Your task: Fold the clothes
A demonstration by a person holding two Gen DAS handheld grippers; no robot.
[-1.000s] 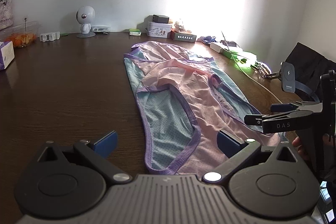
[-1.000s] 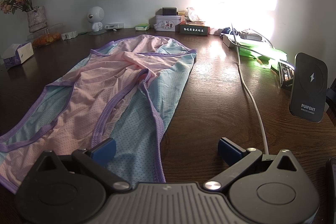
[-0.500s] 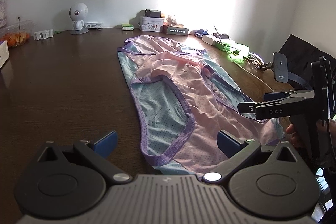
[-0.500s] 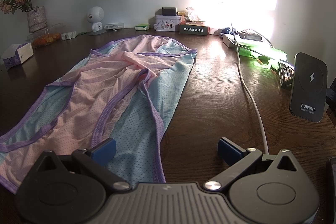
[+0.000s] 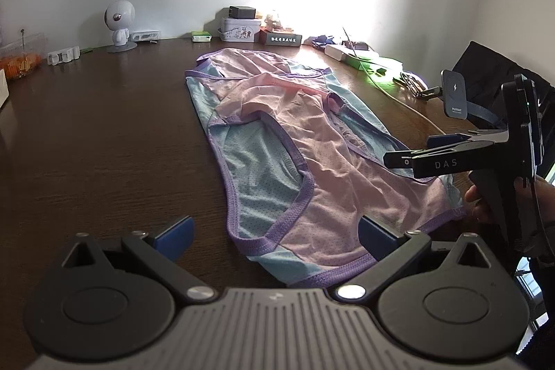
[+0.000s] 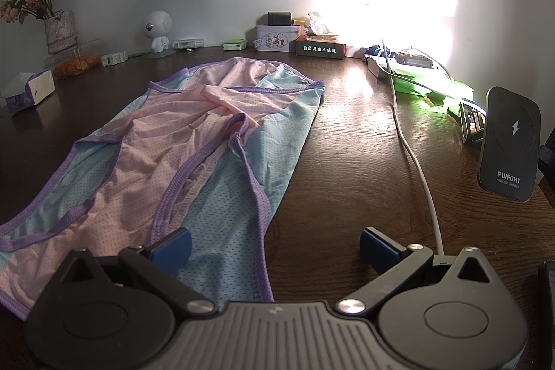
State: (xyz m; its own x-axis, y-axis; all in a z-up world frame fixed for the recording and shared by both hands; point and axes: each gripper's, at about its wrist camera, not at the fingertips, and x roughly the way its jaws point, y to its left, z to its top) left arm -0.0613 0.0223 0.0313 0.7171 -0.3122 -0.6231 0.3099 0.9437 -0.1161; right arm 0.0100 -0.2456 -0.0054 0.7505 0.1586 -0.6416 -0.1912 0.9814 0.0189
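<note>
A pink and light-blue mesh garment with purple trim [image 5: 295, 144] lies spread lengthwise on the dark wooden table [image 5: 104, 134]; it also shows in the right wrist view [image 6: 194, 148]. My left gripper [image 5: 274, 233] is open and empty, hovering over the garment's near hem. My right gripper [image 6: 274, 243] is open and empty above the garment's near right edge; its left pad [image 6: 171, 247] is over the blue panel. The right gripper also shows from the side in the left wrist view [image 5: 433, 155], above the garment's right side.
A white cable [image 6: 412, 158] runs down the table to the right of the garment. A black wireless charger [image 6: 510, 144] stands at the right edge. Boxes, a tin [image 6: 277, 37], a white robot figure [image 6: 158, 30], a tissue box [image 6: 29, 91] and a vase line the back wall.
The left gripper has pulled back and shifted left, so more of the garment's near hem shows. The right gripper has held still.
</note>
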